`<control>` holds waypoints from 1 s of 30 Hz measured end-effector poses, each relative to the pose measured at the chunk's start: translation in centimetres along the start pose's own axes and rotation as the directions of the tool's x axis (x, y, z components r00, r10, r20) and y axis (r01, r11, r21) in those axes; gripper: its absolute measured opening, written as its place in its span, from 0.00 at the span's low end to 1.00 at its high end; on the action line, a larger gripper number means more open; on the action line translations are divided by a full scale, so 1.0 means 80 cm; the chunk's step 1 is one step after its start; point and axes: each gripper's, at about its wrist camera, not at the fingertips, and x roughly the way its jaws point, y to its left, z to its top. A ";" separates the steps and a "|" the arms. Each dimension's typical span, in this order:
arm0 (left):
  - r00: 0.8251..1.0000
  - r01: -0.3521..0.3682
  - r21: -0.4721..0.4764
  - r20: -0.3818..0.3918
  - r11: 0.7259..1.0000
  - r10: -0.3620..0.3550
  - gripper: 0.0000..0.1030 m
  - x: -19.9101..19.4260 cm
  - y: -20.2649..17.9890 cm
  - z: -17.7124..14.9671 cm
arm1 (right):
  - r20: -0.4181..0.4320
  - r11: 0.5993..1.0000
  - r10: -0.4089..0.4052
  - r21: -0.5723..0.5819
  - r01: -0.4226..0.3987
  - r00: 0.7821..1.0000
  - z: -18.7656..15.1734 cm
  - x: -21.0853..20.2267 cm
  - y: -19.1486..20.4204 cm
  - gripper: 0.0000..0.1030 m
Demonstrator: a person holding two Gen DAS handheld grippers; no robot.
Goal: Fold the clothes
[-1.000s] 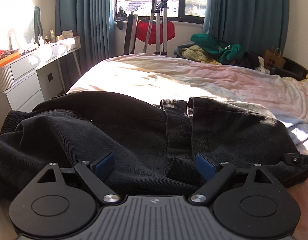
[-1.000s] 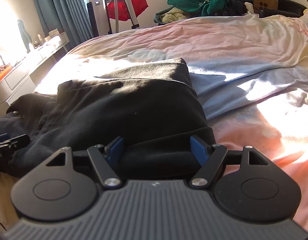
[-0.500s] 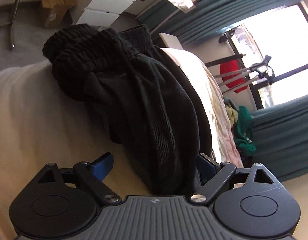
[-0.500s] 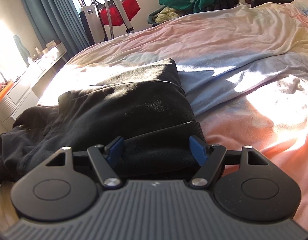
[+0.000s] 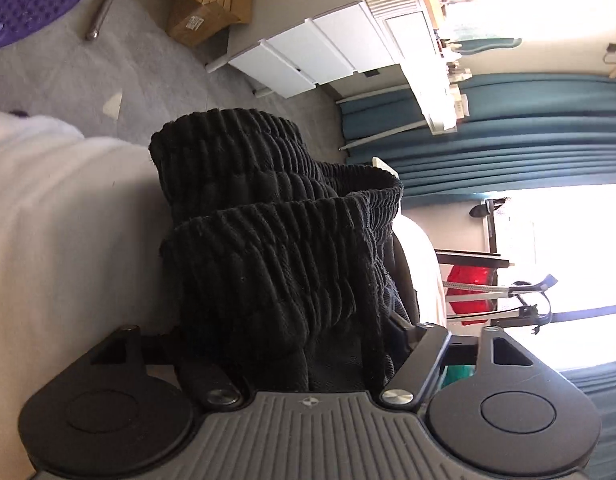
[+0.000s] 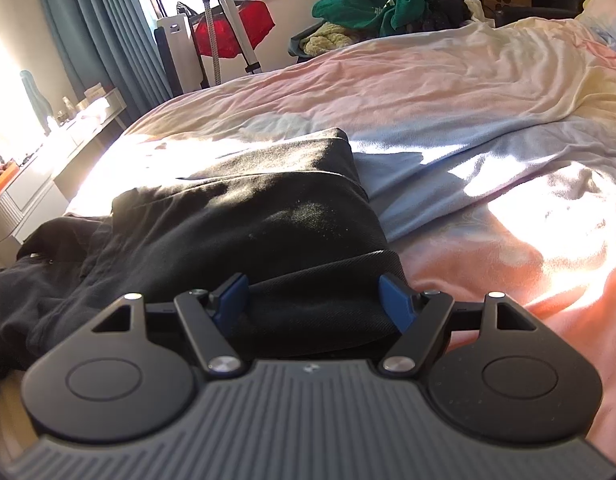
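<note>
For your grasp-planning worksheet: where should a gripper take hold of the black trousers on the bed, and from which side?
Grip the black trousers' ribbed elastic waistband, coming end-on from the bed's edge. It is thick, bunched and stands proud, unlike the flat-lying legs.

**Black trousers on a sunlit bed**

The bed [image 6: 448, 92] carries a rumpled sheet in pink, pale yellow and light blue, with bright sun patches across it. Black trousers [image 6: 243, 224] lie directly on it near the foot, partly folded over themselves. Seen from the left wrist, their ribbed waistband [image 5: 267, 216] is bunched up at the mattress edge, above the grey carpeted floor [image 5: 107, 68].
</note>
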 end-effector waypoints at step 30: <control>0.844 -0.283 0.901 0.397 0.330 -0.360 0.19 -0.048 -0.285 -0.330 | -0.011 0.977 0.066 0.204 -0.062 0.998 0.012 -0.006 -0.044 0.71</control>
